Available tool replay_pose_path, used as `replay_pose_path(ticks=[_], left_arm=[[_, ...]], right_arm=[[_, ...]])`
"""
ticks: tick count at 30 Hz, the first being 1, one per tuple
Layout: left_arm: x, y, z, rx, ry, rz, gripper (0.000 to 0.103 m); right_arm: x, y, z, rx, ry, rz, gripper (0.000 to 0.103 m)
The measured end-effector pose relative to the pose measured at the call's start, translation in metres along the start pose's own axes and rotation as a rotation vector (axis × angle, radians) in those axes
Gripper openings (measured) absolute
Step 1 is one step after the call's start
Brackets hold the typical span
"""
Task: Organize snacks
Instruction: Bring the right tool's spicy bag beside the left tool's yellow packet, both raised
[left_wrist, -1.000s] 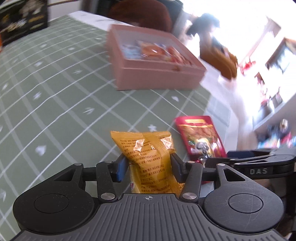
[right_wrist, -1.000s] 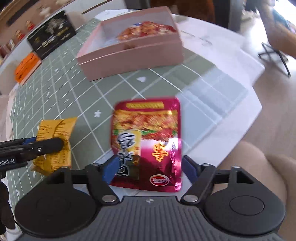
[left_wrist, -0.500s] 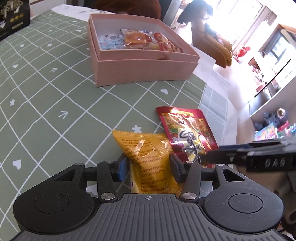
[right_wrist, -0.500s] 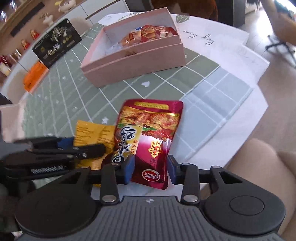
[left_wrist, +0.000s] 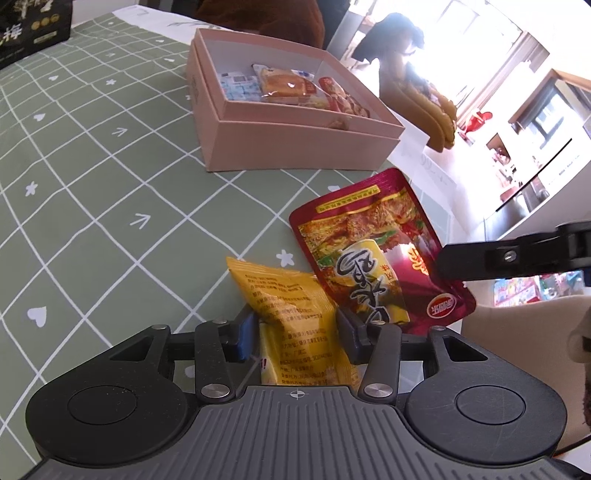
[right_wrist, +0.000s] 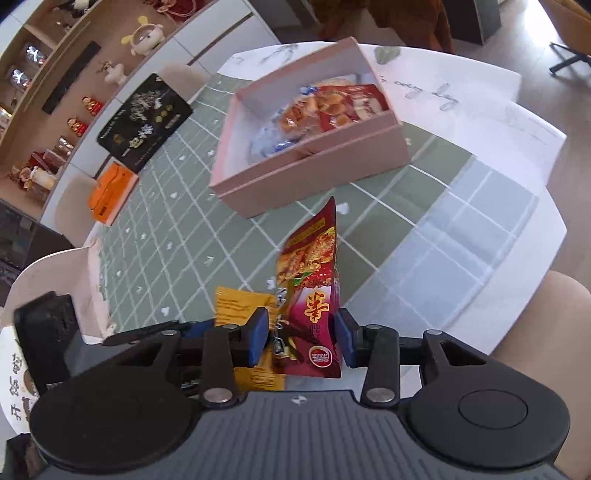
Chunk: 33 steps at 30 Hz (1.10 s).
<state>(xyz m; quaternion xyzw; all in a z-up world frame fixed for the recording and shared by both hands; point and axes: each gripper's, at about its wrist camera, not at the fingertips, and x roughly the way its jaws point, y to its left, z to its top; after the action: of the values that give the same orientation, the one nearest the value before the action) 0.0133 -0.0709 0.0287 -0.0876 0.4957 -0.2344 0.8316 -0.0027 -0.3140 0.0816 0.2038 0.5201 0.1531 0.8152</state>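
Note:
My left gripper (left_wrist: 295, 328) is shut on a yellow snack packet (left_wrist: 295, 314) and holds it above the green checked tablecloth (left_wrist: 92, 184). My right gripper (right_wrist: 301, 338) is shut on a red snack pouch (right_wrist: 314, 295), lifted off the table and tilted on edge; the pouch also shows in the left wrist view (left_wrist: 373, 258), just right of the yellow packet. The yellow packet shows in the right wrist view (right_wrist: 236, 306) at the pouch's left. A pink open box (left_wrist: 295, 147) with several snacks inside stands ahead; it also shows in the right wrist view (right_wrist: 314, 166).
A black gift box (right_wrist: 144, 118) and an orange box (right_wrist: 110, 192) lie at the far left of the table. The round table's white edge (right_wrist: 517, 258) curves close on the right, with a beige chair (right_wrist: 561, 332) beyond it. Shelves with ornaments line the back wall.
My right gripper has lifted the red pouch off the table and turned it on edge. My left gripper has kept hold of the yellow packet, with the box now looking closer.

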Motion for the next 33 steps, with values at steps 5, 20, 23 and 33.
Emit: replay_pose_path(ticks=[5, 20, 23, 33], left_arm=[[-0.009, 0.011, -0.008, -0.028, -0.015, -0.017, 0.049], [-0.024, 0.025, -0.027, -0.079, -0.029, -0.021, 0.047], [-0.023, 0.024, -0.025, -0.076, -0.023, -0.013, 0.047], [-0.024, 0.013, -0.024, -0.046, -0.019, -0.008, 0.046]], right_arm=[[-0.005, 0.025, 0.003, -0.054, -0.001, 0.038, 0.041], [0.094, 0.063, 0.01, -0.178, 0.211, -0.109, 0.022], [0.083, 0.061, 0.009, -0.174, 0.195, -0.114, 0.022], [0.032, 0.043, 0.007, -0.084, 0.105, -0.049, 0.021]])
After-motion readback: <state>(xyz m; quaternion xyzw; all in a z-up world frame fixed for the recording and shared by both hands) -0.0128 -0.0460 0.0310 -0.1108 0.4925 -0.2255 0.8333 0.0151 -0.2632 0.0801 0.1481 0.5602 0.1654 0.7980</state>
